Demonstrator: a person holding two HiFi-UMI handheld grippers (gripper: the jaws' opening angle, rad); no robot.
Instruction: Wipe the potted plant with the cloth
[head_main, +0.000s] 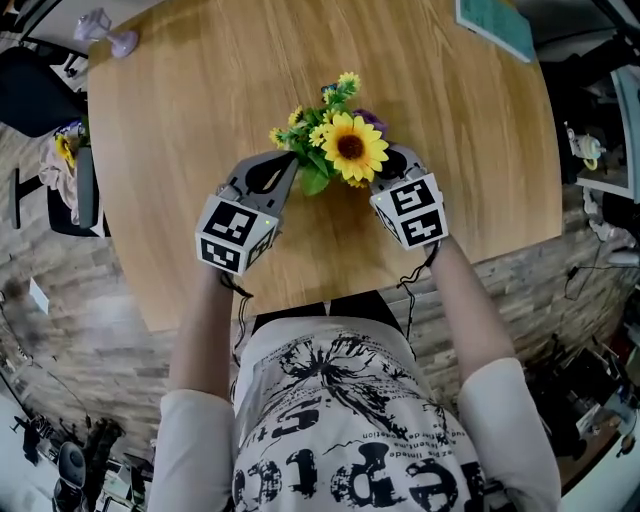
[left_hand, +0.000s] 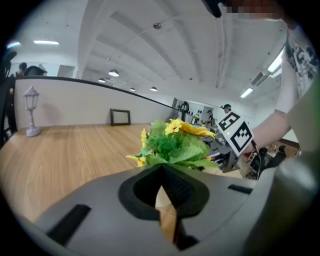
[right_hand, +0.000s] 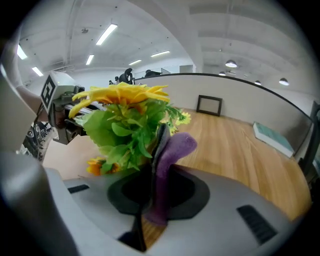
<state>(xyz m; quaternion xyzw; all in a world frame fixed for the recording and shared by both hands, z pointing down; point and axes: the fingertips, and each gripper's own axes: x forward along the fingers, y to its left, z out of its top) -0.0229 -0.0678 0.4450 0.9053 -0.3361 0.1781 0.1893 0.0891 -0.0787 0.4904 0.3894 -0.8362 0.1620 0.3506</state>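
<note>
Our left gripper (head_main: 288, 166) is closed, empty; our right gripper (head_main: 387, 163) clamps the cloth (right_hand: 171, 152) beside the plant (head_main: 346, 146).

My left gripper (head_main: 291, 166) is grey with black pads and carries black-and-white square markers. My right gripper (head_main: 386, 160) has the same grey, black and white. The cloth (right_hand: 172, 150) is purple. The plant (head_main: 338, 143) has green leaves, small yellow blooms and one big yellow sunflower with a dark brown centre. The table (head_main: 180, 150) is light wood with fine grain lines. My shirt (head_main: 350, 420) is white with a black print. The book (head_main: 495, 25) is teal.
</note>
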